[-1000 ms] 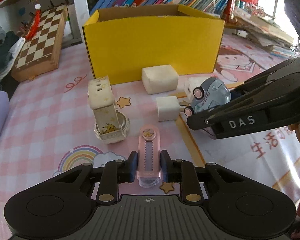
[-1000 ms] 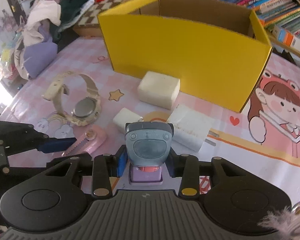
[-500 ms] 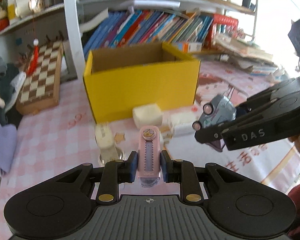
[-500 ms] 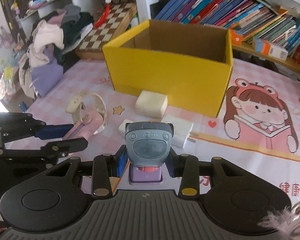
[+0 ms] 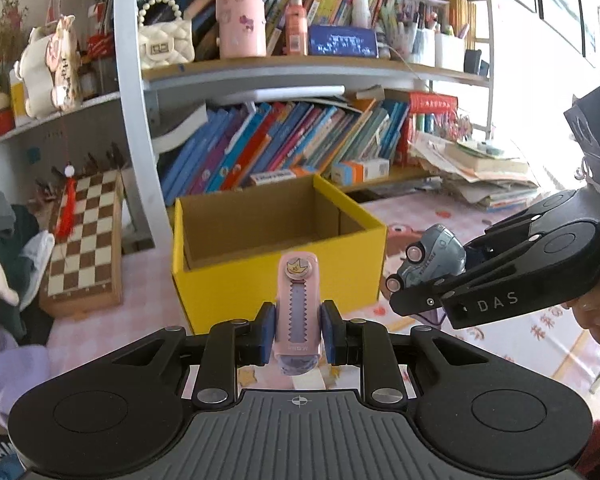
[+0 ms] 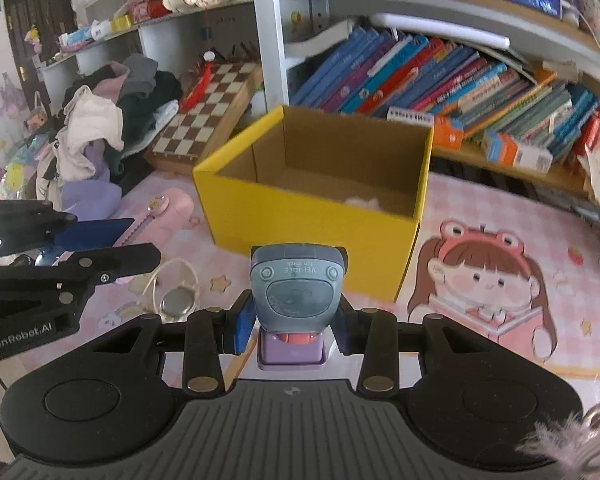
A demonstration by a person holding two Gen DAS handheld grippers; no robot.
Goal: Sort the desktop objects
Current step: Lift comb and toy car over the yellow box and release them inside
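My left gripper [image 5: 298,334] is shut on a pink utility knife [image 5: 299,304] with a crown sticker, held up in the air before the open yellow box [image 5: 276,276]. My right gripper [image 6: 290,328] is shut on a grey-blue toy car [image 6: 296,288], also lifted, facing the yellow box [image 6: 312,216]. In the left wrist view the right gripper and its car [image 5: 432,260] hang at the right, level with the box's rim. The right wrist view shows the left gripper with the pink knife [image 6: 160,220] at the left. Something small and pale lies on the box's floor.
A cream watch [image 6: 176,296] lies on the pink checked tablecloth [image 6: 500,340] below. A folding chessboard [image 5: 86,236] leans at the left beside a pile of clothes [image 6: 100,136]. Shelves of books [image 5: 292,140] stand behind the box. A person's hand shows at the right edge.
Both grippers have risen with their objects. The table and the white blocks have dropped out of view, and the box's inside and the shelves now show.
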